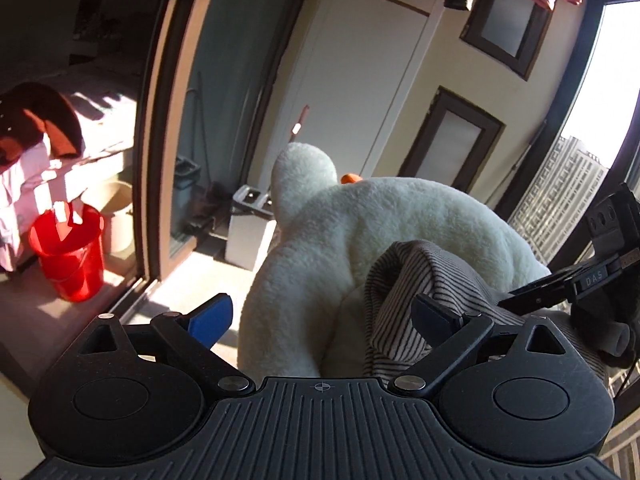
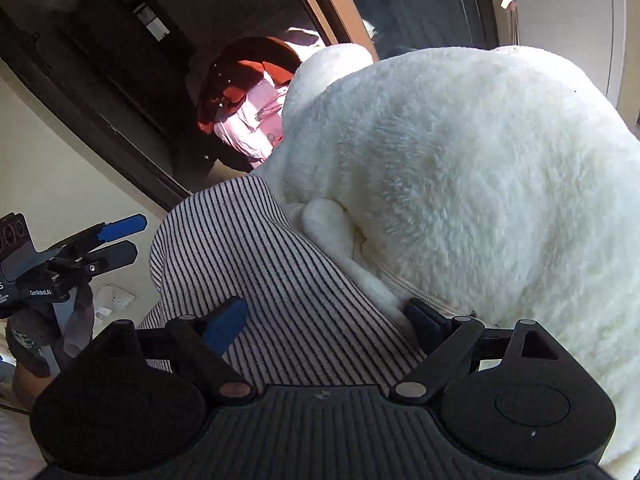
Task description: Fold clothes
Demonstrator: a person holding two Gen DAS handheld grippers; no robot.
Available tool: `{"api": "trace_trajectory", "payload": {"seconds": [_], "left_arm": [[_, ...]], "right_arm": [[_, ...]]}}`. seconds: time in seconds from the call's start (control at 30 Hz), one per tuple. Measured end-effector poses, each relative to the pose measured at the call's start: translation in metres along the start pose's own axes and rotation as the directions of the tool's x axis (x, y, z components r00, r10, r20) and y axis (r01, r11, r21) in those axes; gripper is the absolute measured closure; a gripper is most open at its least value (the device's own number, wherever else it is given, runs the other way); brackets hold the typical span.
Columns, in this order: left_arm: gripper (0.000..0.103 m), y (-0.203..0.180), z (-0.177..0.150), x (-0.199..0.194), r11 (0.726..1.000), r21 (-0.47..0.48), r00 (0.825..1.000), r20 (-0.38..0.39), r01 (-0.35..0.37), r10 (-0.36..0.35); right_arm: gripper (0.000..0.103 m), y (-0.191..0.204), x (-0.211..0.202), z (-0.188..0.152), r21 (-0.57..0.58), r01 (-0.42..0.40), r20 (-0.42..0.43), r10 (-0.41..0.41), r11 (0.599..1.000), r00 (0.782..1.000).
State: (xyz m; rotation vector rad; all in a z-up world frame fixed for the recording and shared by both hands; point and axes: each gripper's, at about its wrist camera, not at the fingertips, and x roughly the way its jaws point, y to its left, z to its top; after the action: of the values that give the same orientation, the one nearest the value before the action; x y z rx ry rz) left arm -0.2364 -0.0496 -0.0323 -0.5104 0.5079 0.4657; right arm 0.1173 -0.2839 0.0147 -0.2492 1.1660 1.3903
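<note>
The striped garment [image 2: 256, 264] lies bunched against the white fleece garment [image 2: 460, 184], just before me. My left tongs [image 1: 324, 316] and right tongs [image 2: 328, 320] are both spread, pinching nothing. The striped cloth looks thin, soft and light; I would take its edge, not the bulky fleece.

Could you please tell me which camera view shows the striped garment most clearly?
The right wrist view: the grey-and-black striped knit garment spreads across the picture's middle, sunlit, lying against the white fluffy plush toy. The left wrist view shows only a shaded bunched fold of it, partly hidden by tool fingers.
</note>
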Motion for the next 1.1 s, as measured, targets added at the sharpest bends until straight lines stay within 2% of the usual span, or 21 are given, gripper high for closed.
{"api": "trace_trajectory", "payload": {"seconds": [0.07, 0.13, 0.17, 0.23, 0.3, 0.33, 0.4, 0.5, 0.6, 0.67, 0.7, 0.83, 0.97, 1.03, 1.1], "left_arm": [[0.004, 0.009, -0.001, -0.008, 0.999, -0.053, 1.000, -0.003, -0.015, 0.015], [0.004, 0.018, 0.000, -0.011, 0.995, -0.101, 1.000, -0.002, -0.008, 0.008], [0.004, 0.021, 0.001, -0.011, 0.993, -0.120, 1.000, 0.000, 0.005, -0.005], [0.004, 0.024, 0.004, -0.011, 0.989, -0.137, 0.998, 0.001, 0.063, -0.063], [0.004, 0.024, 0.007, -0.009, 0.983, -0.133, 0.991, -0.005, 0.129, -0.131], [0.004, 0.020, 0.010, -0.006, 0.980, -0.113, 0.986, -0.017, 0.164, -0.167], [0.004, 0.012, 0.015, 0.001, 0.970, -0.074, 0.970, -0.043, 0.234, -0.237], [0.003, 0.000, 0.024, 0.011, 0.941, -0.019, 0.937, -0.088, 0.337, -0.338], [0.002, -0.012, 0.032, 0.021, 0.898, 0.031, 0.892, -0.137, 0.438, -0.430], [0.002, -0.020, 0.038, 0.027, 0.862, 0.061, 0.856, -0.173, 0.503, -0.488], [0.002, -0.024, 0.035, 0.030, 0.850, 0.074, 0.844, -0.193, 0.521, -0.500], [0.002, -0.036, 0.011, 0.041, 0.828, 0.118, 0.820, -0.271, 0.548, -0.504], [0.001, -0.024, -0.010, 0.034, 0.816, 0.110, 0.807, -0.270, 0.567, -0.525], [0.001, -0.017, -0.012, 0.024, 0.821, 0.110, 0.814, -0.255, 0.561, -0.522], [0.002, -0.014, -0.010, 0.010, 0.829, 0.124, 0.829, -0.223, 0.546, -0.513]], "right_arm": [[0.023, 0.000, -0.002, -0.003, 0.010, -0.016, 0.009, 0.016, 1.000, 1.000], [0.040, 0.013, -0.010, -0.010, -0.017, 0.013, 0.040, -0.012, 1.000, 0.999], [0.044, 0.022, -0.015, -0.014, -0.043, 0.046, 0.059, -0.043, 0.998, 0.997], [0.063, 0.042, -0.026, -0.024, -0.078, 0.119, 0.101, -0.111, 0.990, 0.989], [0.068, 0.061, -0.035, -0.038, -0.091, 0.198, 0.141, -0.184, 0.976, 0.973], [0.076, 0.071, -0.038, -0.045, -0.107, 0.228, 0.156, -0.210, 0.968, 0.965], [0.078, 0.097, -0.043, -0.058, -0.127, 0.280, 0.190, -0.253, 0.952, 0.948], [0.078, 0.143, -0.041, -0.075, -0.167, 0.364, 0.235, -0.321, 0.917, 0.917], [0.078, 0.180, -0.031, -0.096, -0.188, 0.431, 0.248, -0.382, 0.883, 0.890], [0.077, 0.196, -0.025, -0.110, -0.168, 0.479, 0.261, -0.430, 0.861, 0.864], [0.076, 0.201, -0.024, -0.117, -0.148, 0.497, 0.268, -0.449, 0.855, 0.852], [0.075, 0.214, -0.019, -0.135, -0.045, 0.521, 0.289, -0.488, 0.852, 0.823], [0.071, 0.229, -0.010, -0.152, -0.022, 0.523, 0.298, -0.493, 0.852, 0.817], [0.072, 0.229, -0.009, -0.162, 0.000, 0.505, 0.307, -0.481, 0.863, 0.821], [0.072, 0.228, -0.009, -0.171, 0.033, 0.475, 0.320, -0.459, 0.879, 0.829]]}}
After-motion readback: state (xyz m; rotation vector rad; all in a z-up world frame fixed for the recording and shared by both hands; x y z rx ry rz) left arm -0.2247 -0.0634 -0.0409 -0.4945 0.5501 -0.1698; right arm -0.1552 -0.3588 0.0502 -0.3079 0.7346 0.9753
